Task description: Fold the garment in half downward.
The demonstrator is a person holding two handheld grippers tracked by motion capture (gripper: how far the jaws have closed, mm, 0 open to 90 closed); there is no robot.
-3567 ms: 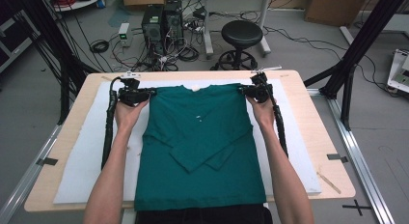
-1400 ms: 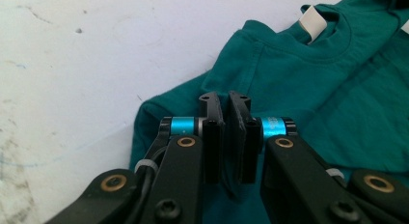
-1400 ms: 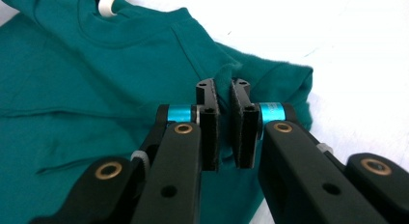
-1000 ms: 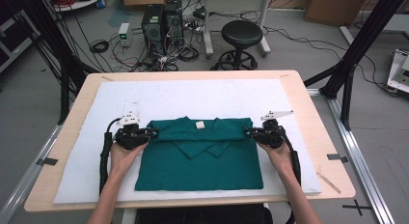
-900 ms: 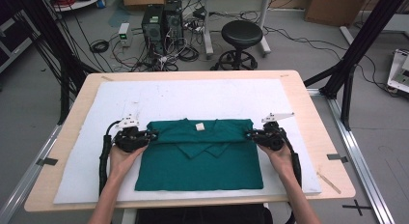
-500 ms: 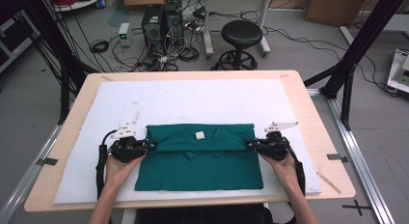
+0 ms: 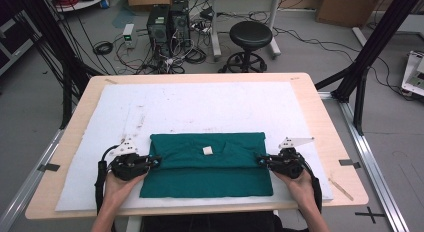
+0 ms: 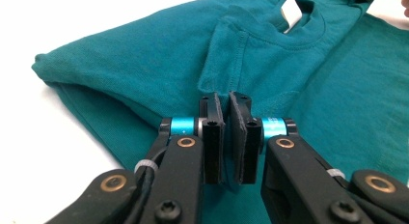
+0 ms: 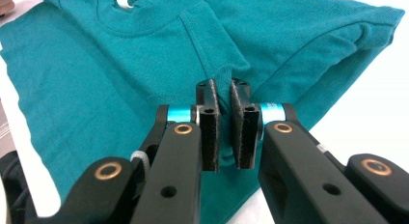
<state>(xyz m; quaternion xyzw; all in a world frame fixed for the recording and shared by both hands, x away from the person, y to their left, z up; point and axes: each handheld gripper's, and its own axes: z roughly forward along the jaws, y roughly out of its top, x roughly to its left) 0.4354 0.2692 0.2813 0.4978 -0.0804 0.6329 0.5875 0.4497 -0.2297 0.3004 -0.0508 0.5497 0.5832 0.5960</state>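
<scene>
Folded teal shirt (image 7: 207,166) flat on white mat (image 7: 200,104), near table's 6 o'clock edge, collar label up. Left gripper (image 7: 155,163) at shirt's 9 o'clock edge, jaws pressed together, pinching a fold of cloth. Right gripper (image 7: 261,161) at shirt's 3 o'clock edge, likewise clamped on cloth.

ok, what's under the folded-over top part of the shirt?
More of the green shirt: its lower layer shows below the flap, resting on the white mat. The sleeves and whatever else is tucked beneath the flap are covered.
</scene>
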